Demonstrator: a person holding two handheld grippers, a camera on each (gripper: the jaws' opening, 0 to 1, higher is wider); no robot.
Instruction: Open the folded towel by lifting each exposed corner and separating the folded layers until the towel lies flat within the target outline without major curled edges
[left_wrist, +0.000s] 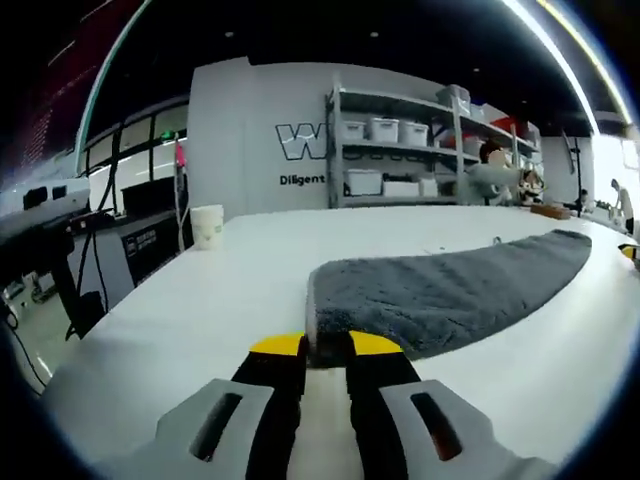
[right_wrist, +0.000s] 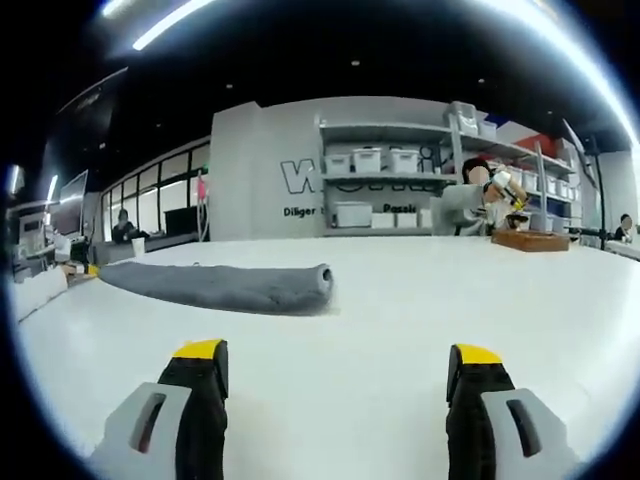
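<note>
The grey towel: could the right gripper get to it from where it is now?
Probably yes. In the right gripper view the right gripper is open, and only bare white table lies between it and the rolled end of the grey towel, ahead and to the left.

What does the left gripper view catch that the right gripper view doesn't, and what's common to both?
Left gripper view: its own jaws nearly shut at the near corner of the grey towel, and a white cup standing on the table's far left.

Right gripper view: its own jaws wide apart over bare table, nothing between them, the towel lying off to the left; a wooden block on the far right.

Both: the folded towel, the white table, the shelving with bins and the lettered wall behind.
</note>
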